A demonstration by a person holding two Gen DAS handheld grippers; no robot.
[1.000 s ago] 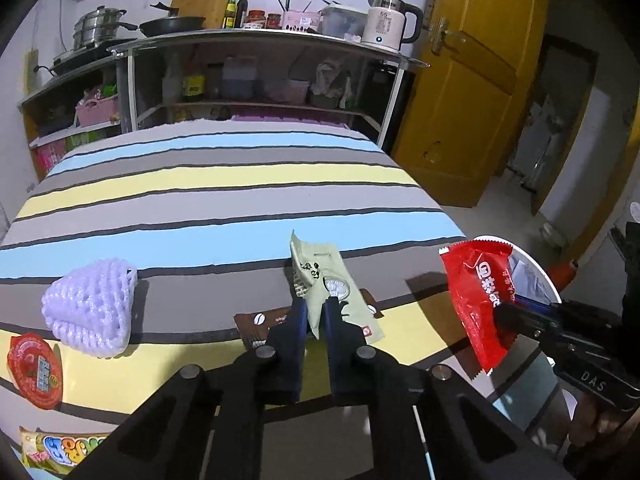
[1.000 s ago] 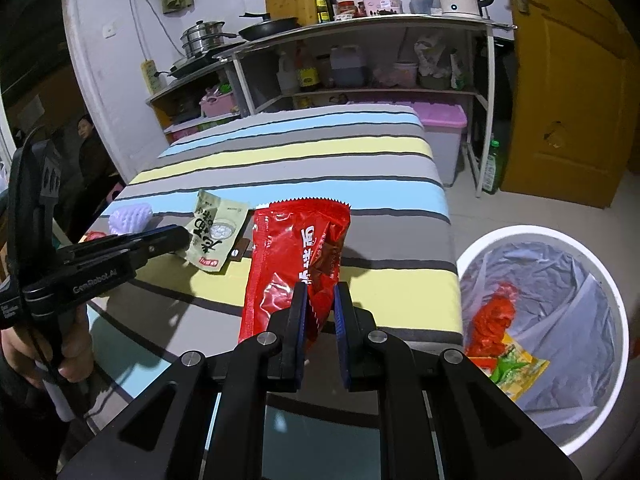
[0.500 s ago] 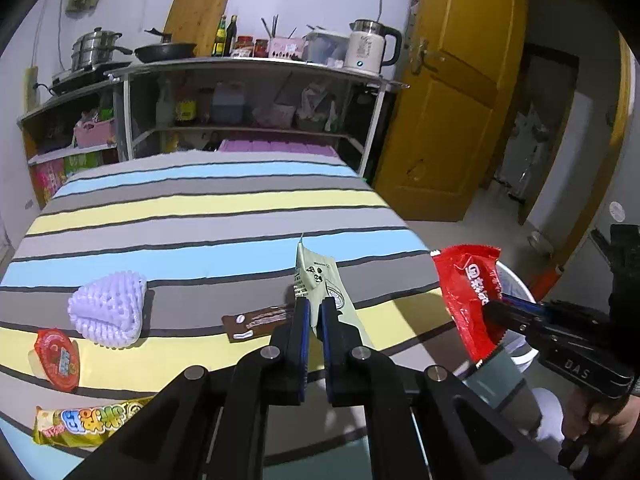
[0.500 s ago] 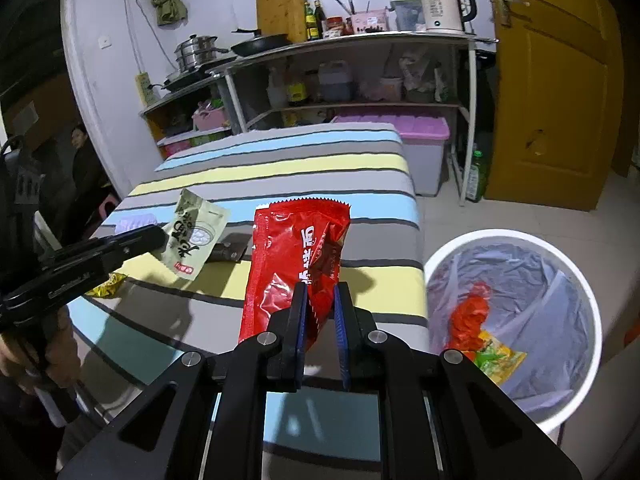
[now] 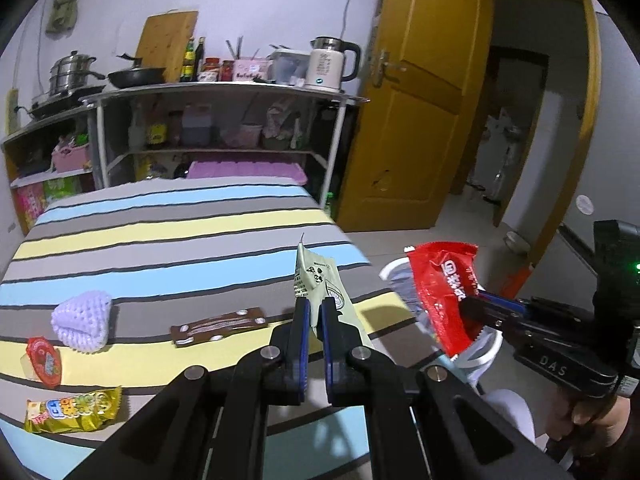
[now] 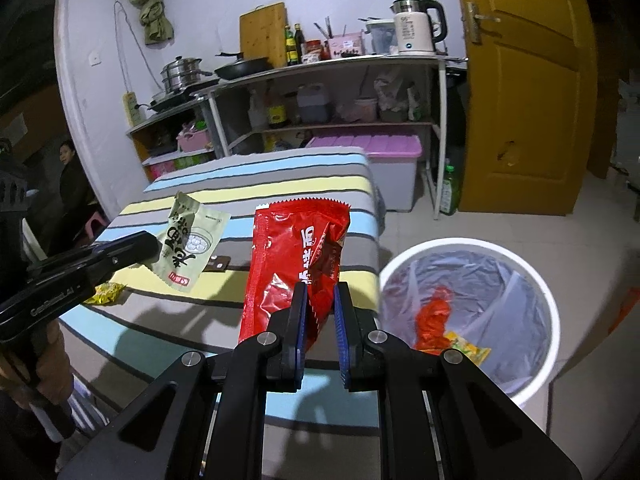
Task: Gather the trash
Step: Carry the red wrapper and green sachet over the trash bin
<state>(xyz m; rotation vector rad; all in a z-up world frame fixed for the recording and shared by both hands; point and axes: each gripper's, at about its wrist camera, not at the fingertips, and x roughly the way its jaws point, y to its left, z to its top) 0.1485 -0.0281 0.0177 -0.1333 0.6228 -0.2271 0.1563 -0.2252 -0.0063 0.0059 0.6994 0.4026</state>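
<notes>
Item 1: red wrapper point(image 6: 296, 256). Clamped in my right gripper point(image 6: 320, 304), hung upright, long axis vertical, clear of striped table point(image 6: 280, 172).

Item 2: pale green packet point(image 5: 320, 284). Pinched in my left gripper point(image 5: 314, 312), also upright, over table edge.

Destination: white bin point(image 6: 532, 280), lined, on floor just off table end, to right of and below both loads. Right gripper sat nearer; judged it first to drop.

Remaining on table: brown wrapper point(image 5: 218, 326), foam net point(image 5: 82, 318), yellow packet point(image 5: 72, 408).
</notes>
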